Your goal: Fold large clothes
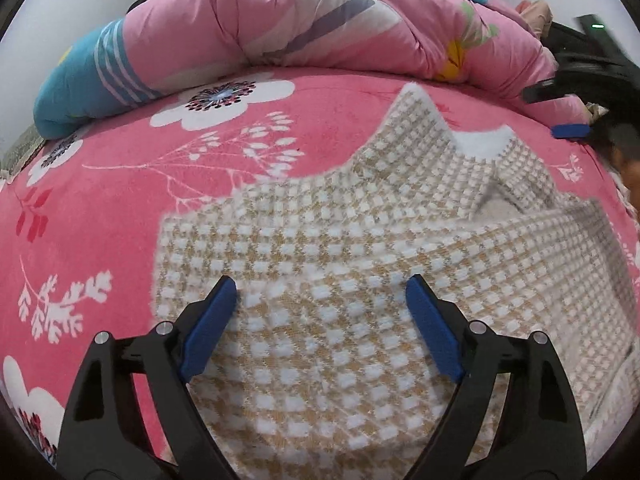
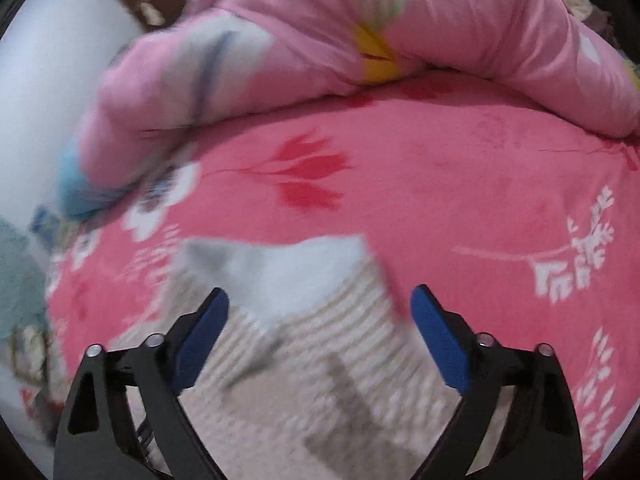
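A tan-and-white checked knit sweater [image 1: 328, 264] lies spread on the pink flowered bed cover [image 1: 100, 208]. My left gripper [image 1: 320, 292] is open and empty, its blue pads hovering over the sweater's body. In the right wrist view, which is blurred, the sweater [image 2: 320, 344] with its white trim [image 2: 292, 272] lies under my right gripper [image 2: 320, 300], which is open and empty. The right gripper also shows at the far right edge of the left wrist view [image 1: 570, 130], above the sweater's far side.
A rolled pink quilt [image 1: 320, 24] with a blue end [image 1: 80, 84] lies along the far side of the bed, also in the right wrist view [image 2: 400, 32]. A white wall [image 2: 48, 80] stands at the left. Bare bed cover [image 2: 460, 184] stretches beyond the sweater.
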`<state>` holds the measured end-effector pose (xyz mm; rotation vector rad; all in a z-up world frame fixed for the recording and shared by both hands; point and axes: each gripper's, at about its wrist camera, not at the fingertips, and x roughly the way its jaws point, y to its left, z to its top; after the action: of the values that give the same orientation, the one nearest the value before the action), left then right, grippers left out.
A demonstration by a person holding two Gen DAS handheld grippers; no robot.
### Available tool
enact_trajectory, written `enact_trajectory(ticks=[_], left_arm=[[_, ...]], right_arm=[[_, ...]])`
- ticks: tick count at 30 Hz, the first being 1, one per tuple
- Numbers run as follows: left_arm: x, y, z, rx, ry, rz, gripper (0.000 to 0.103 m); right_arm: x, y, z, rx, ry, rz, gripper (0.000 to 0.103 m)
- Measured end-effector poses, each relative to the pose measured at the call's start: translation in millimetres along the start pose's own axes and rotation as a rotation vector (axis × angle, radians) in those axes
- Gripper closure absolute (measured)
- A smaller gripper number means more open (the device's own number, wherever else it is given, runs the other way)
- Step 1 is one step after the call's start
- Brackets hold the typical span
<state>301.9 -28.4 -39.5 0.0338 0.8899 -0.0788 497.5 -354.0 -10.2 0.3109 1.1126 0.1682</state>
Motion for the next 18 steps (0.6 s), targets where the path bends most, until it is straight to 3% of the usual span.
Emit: enact_trajectory(ticks=[6, 10, 13, 15, 18], left_arm=[[7, 6, -2, -0.014, 0.002, -0.023, 0.019], [6, 6, -4, -0.01, -0.009, -0.02, 0.019], [5, 5, -5, -0.009, -0.016, -0.023, 0.019], [5, 5, -6, -0.008, -0.02, -0.023, 0.019], [5, 5, -5, -0.008, -0.017, -0.023, 0.019]], right_arm=[[55, -20, 28, 0.114, 0.079, -0.052, 0.02], [76, -33, 35, 0.167, 0.135, -0.027, 0.031], [82, -30, 35, 0.16, 0.166, -0.003, 0.053], [81, -25, 34, 0.127, 0.179, -0.005, 0.08], [63, -14, 28, 0.066, 0.144, -0.009, 0.088]])
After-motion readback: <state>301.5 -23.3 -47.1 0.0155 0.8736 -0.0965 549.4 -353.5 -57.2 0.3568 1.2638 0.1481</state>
